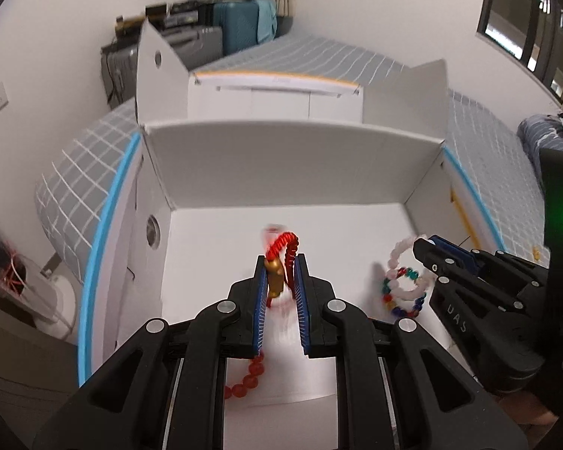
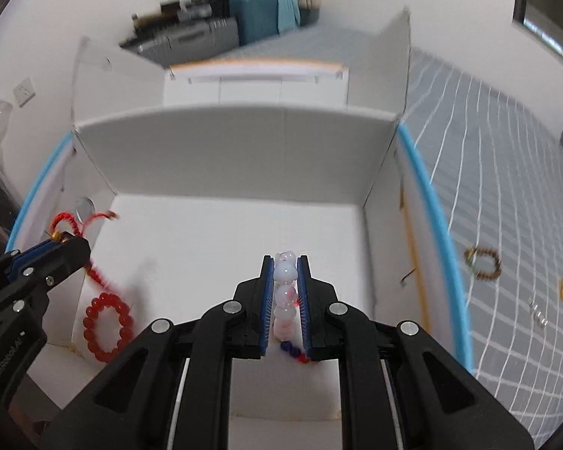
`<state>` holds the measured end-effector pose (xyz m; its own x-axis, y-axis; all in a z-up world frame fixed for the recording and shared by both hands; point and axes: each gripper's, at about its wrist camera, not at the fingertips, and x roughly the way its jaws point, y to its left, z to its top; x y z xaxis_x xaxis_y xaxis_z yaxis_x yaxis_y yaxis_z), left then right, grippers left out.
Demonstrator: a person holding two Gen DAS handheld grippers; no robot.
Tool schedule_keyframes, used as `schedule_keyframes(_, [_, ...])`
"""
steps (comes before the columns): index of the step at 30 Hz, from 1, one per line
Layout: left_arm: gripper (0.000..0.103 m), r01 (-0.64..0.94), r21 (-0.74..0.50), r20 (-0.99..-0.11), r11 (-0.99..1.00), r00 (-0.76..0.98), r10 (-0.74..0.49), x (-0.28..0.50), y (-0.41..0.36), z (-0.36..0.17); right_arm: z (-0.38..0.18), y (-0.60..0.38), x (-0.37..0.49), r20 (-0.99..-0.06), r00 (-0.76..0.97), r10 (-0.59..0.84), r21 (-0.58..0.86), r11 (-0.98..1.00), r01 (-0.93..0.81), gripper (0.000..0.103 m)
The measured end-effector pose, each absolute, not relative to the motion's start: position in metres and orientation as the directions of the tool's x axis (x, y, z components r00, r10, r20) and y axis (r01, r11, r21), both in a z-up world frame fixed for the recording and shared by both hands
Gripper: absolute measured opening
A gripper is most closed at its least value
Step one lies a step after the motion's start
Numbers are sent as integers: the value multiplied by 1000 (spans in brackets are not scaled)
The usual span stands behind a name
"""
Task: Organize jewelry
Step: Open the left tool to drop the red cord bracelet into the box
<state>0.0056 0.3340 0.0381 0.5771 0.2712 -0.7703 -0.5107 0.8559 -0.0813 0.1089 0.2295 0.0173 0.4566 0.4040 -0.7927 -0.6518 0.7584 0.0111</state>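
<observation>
Jewelry is in both my grips at once; my left gripper (image 1: pixel 280 262) has its jaws pinched on a red braided cord bracelet (image 1: pixel 283 244) with a gold charm (image 1: pixel 275 277), held above the floor of the white box (image 1: pixel 292 157), toward its left wall; my right gripper (image 2: pixel 285 262) is pressed onto a pale pink bead bracelet (image 2: pixel 286 285), whose loop hangs from the tips near the box's right wall.

Outward from the left tips, a red bead bracelet (image 2: pixel 107 328) lies flat on the box floor near the front left corner; under the right tips a multicoloured bead bracelet (image 1: pixel 403 292) rests on the floor near the right wall, and the pink loop seems to overlap it, though I cannot tell if they touch.

Outside the box, on the grid-patterned bedspread (image 2: pixel 488 187) to the right, a brown bead bracelet (image 2: pixel 484 258) and a few smaller pieces wait, well apart from the box.

I judge the step in hand to be setting both pieces down inside; to do it well I would lower each until the loop slackens on the floor, keep the cord clear of the red beads and the pink loop beside the coloured one, then ease the jaws apart slowly so nothing snags on the ribbed pads.
</observation>
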Motion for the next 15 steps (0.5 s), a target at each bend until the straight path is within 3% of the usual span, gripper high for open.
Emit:
schedule_keyframes(13, [15,-537,-48,-832,842,488,264,13,343,21,4,234,118,-870,372,324,24,781,-624,12])
schedule_keyframes(14, [17,-538,-47,-833,842,486,264,13,343,22,4,233,119,-870,367,329,32,780,-624,12])
schedule_keyframes(15, [27,-540,-45,-833,840,484,267,12,343,23,5,232,119,-869,365,333,36,780,-625,13])
